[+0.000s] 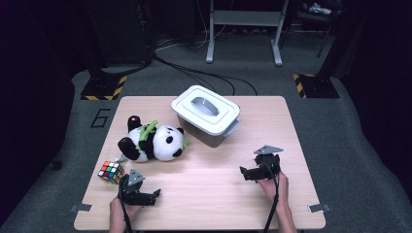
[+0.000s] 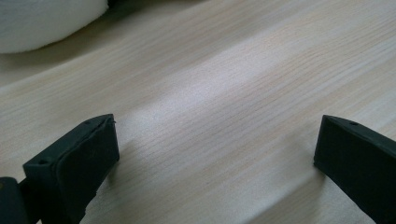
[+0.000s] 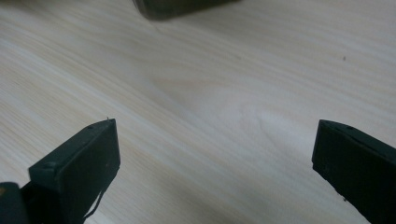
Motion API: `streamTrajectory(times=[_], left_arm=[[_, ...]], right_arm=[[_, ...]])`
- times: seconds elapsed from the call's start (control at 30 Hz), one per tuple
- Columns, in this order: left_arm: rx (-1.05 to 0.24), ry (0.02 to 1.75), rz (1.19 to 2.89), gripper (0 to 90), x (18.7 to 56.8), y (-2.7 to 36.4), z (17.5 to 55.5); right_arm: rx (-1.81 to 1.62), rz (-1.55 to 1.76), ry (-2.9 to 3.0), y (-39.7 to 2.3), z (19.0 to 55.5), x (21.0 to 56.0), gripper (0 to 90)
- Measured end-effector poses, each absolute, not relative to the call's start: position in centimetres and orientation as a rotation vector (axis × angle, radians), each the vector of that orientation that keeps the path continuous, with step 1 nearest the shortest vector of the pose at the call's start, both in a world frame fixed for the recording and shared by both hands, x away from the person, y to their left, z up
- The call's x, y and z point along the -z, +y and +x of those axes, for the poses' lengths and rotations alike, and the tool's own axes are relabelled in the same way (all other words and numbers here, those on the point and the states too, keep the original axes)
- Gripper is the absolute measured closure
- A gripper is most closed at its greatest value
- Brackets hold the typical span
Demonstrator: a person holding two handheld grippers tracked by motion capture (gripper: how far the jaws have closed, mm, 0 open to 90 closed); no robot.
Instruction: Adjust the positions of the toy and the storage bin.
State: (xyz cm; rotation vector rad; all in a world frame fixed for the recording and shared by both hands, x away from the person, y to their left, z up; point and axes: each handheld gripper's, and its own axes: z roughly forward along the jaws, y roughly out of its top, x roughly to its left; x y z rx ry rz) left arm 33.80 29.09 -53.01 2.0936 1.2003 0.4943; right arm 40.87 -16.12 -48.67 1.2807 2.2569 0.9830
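A plush panda (image 1: 151, 142) with a green bamboo sprig lies on its side at the table's left middle; its white fur (image 2: 42, 18) fills a top corner of the left gripper view. A grey lidded box (image 1: 206, 115) with a handle stands behind it; its dark base (image 3: 177, 7) edges the right gripper view. A colourful puzzle cube (image 1: 111, 172) sits near the left edge. My left gripper (image 1: 151, 196) rests low at the front left, open over bare wood (image 2: 215, 140). My right gripper (image 1: 247, 174) is at the front right, open and empty (image 3: 215, 140).
The light wooden table (image 1: 209, 204) has bare wood between the two grippers. Around it lies grey carpet (image 1: 340, 131) with cables, stand bases with yellow-black tape (image 1: 103, 88) and a metal frame (image 1: 243, 29) at the back.
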Motion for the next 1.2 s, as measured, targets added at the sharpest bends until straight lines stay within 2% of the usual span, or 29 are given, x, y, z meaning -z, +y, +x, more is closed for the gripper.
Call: streamTrajectory(times=[0.37,0.63,1.13,1.2], left_arm=[[-0.506,1.187,2.094,0.0,53.1,29.1,33.8],[-0.513,1.189,2.086,0.0,53.1,29.0,33.8],[-0.503,1.182,2.087,0.0,53.2,29.0,33.8],[-0.504,1.182,2.086,0.0,53.2,29.0,33.8]], right_arm=[[-1.065,1.159,2.278,-13.9,43.2,42.2,0.0],[-1.068,1.099,2.306,-11.1,46.4,39.2,0.6],[-1.039,1.014,2.343,-6.1,53.2,37.9,14.2],[-1.030,1.017,2.346,-5.5,54.0,37.9,19.0]])
